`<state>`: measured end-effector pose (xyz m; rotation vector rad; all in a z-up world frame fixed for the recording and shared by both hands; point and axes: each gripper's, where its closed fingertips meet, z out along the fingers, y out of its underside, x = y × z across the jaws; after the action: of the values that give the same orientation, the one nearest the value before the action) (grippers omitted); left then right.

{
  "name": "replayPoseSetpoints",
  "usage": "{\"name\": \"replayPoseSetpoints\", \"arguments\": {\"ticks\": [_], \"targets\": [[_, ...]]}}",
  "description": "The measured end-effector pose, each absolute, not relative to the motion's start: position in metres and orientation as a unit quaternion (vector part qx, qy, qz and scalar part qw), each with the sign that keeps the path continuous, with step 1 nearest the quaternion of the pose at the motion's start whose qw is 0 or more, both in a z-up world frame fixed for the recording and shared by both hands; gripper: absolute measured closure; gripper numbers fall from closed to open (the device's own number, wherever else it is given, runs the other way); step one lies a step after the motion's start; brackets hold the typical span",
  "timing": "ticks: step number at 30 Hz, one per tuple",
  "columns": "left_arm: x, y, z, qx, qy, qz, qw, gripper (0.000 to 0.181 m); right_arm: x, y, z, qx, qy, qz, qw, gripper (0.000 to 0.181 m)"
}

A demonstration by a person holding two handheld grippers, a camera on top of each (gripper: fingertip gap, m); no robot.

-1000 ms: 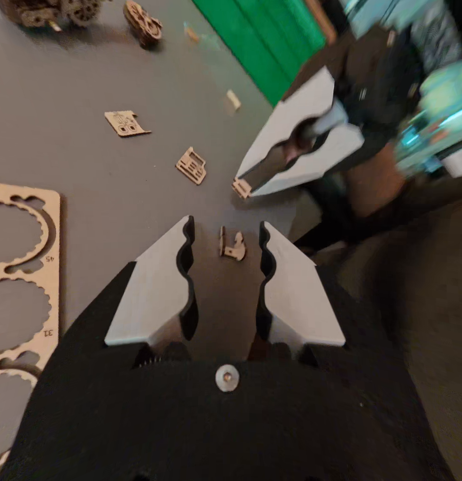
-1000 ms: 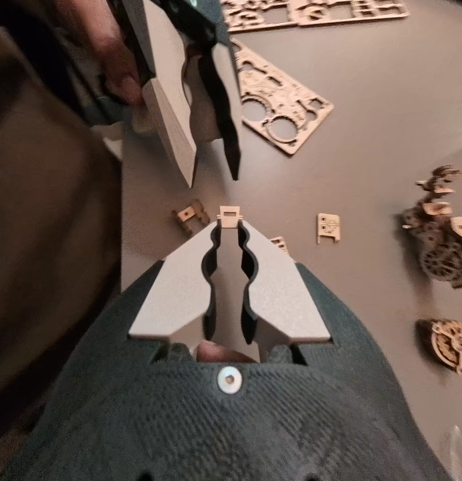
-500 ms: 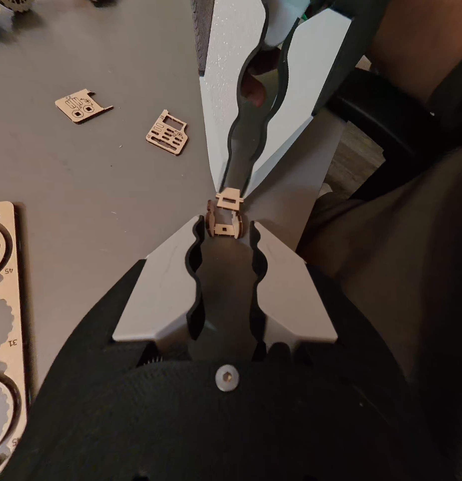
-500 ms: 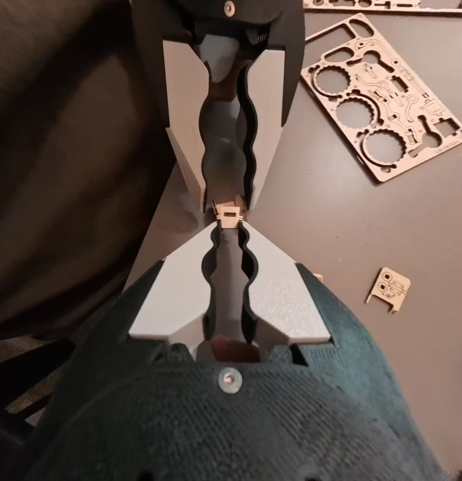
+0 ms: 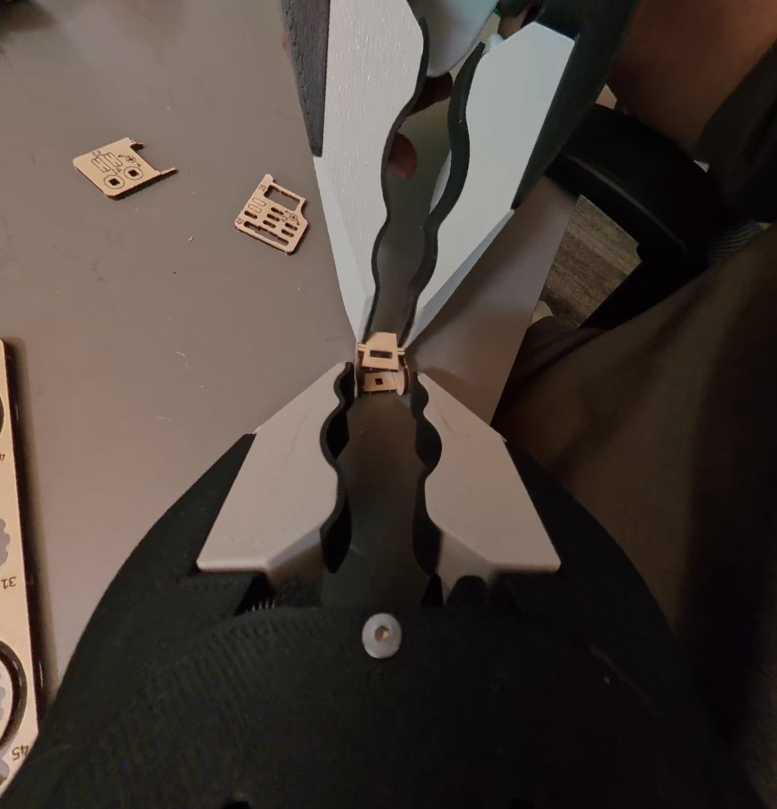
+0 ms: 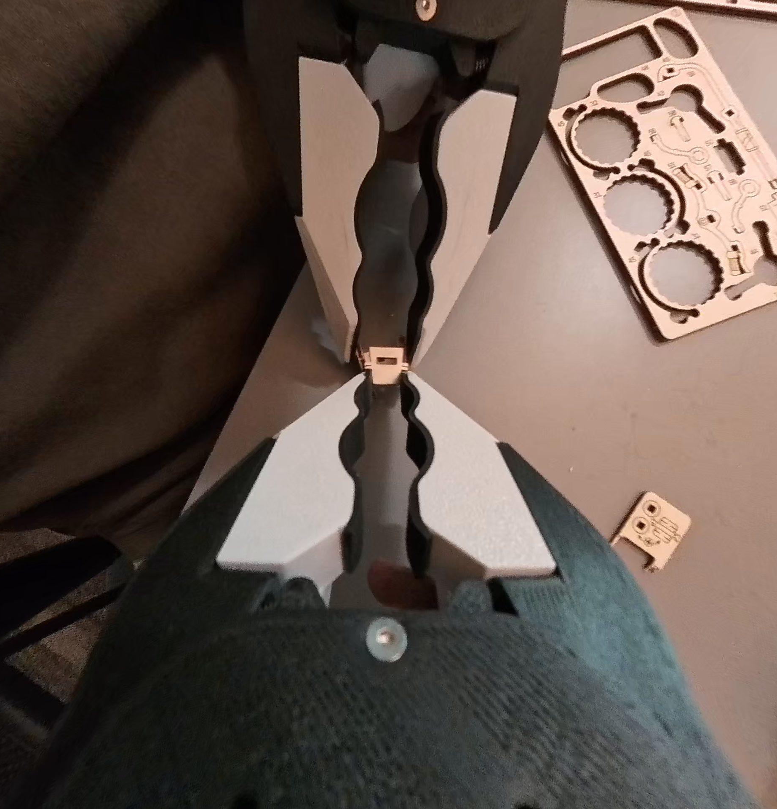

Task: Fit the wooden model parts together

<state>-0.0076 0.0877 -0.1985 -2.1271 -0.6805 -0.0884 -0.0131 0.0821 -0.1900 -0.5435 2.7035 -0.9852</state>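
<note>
My left gripper is shut on a small U-shaped wooden bracket just above the grey table's near edge. My right gripper is shut on a small slotted wooden piece. The two grippers face each other tip to tip. In the left wrist view the right gripper comes down from the top, and its slotted piece sits against the open top of the bracket. In the right wrist view the left gripper comes from the top, and the bracket is mostly hidden behind the slotted piece.
Two small cut-out wooden cards lie on the grey table. A punched-out wooden sheet lies beyond, and it also shows at the left edge. Another card lies nearby. A person's dark clothing is beyond the table edge. Both grippers' tips are close together, under 4 cm apart.
My left gripper closed on the bracket that lay on the table. My right gripper swung round to face it, and the slotted piece moved down onto the bracket.
</note>
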Motion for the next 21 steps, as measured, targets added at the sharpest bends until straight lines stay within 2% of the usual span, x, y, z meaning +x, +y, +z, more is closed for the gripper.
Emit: {"name": "replayPoseSetpoints", "arguments": {"ticks": [8, 21], "targets": [[-0.0055, 0.0838, -0.1931, -0.845, -0.276, -0.085, 0.45, 0.147, -0.0167, 0.0868, -0.1828, -0.162, 0.916, -0.352, 0.108, 0.17], [-0.0142, 0.0815, -0.1941, -0.836, -0.298, -0.093, 0.451, 0.17, -0.0131, 0.0863, -0.1887, -0.156, 0.913, -0.36, 0.114, 0.17]]}}
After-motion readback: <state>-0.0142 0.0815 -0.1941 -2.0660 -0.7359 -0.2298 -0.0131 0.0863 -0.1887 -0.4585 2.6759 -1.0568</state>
